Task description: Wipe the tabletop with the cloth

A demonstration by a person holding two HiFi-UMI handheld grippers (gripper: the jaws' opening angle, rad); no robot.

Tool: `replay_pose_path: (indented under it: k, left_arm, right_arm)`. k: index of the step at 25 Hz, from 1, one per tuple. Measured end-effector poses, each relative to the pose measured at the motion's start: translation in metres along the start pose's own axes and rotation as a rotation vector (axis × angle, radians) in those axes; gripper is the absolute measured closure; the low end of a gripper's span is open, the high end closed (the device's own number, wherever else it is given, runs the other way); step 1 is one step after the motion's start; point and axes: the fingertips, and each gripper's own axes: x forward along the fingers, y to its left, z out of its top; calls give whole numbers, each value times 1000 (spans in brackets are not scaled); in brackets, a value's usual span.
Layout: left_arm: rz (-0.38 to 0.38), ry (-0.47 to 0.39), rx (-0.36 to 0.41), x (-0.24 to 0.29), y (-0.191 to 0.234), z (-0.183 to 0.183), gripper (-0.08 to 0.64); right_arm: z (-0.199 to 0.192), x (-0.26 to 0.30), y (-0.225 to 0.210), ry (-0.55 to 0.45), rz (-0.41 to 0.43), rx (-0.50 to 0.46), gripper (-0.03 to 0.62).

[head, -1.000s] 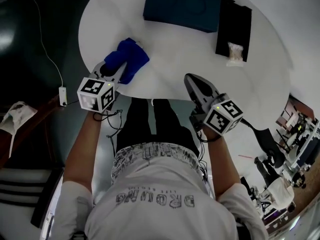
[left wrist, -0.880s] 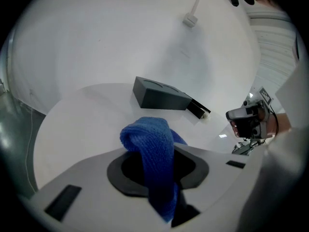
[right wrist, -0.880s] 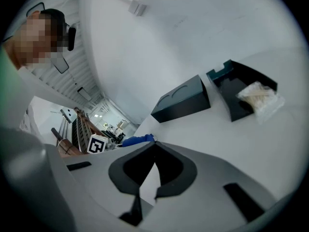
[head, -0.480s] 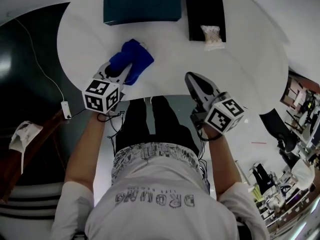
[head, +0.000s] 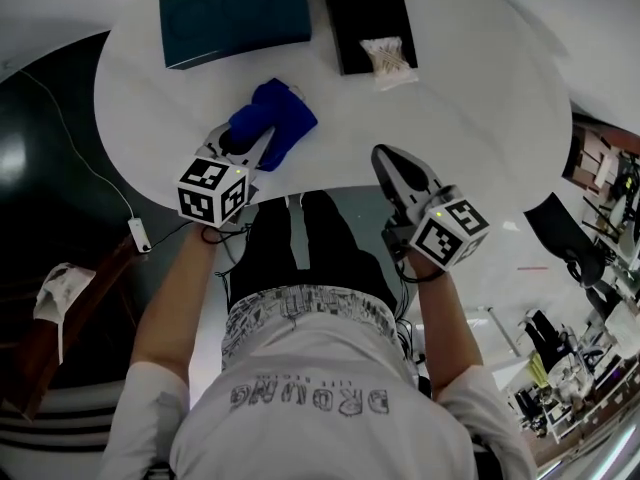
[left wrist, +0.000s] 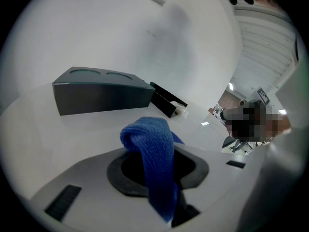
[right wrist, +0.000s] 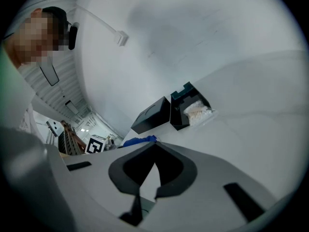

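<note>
One cloth (head: 278, 118): blue, by the round white tabletop's (head: 460, 98) near edge.
Left gripper (head: 250, 140): clenched on it.
Right gripper (head: 386, 158): closed, empty.

Dark teal box (head: 235, 13) upper left of centre; black tray (head: 368, 13) just right of it, apart; clear packet (head: 388, 56) of pale stuff at tray's near end; white cable switch (head: 138, 234) at left on dark floor (head: 40, 168).
</note>
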Motion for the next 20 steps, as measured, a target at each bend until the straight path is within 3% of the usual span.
replay_pose_path:
  k: [13,20]
  left_arm:
    - [-59,16,40,30,-33,6,440]
    - [-73,-6,3,23,-33,13,440]
  right_arm:
    - [4,-18,-18,-26,-30,17,584]
    - [9,-10,-7,-6,-2,-8,584]
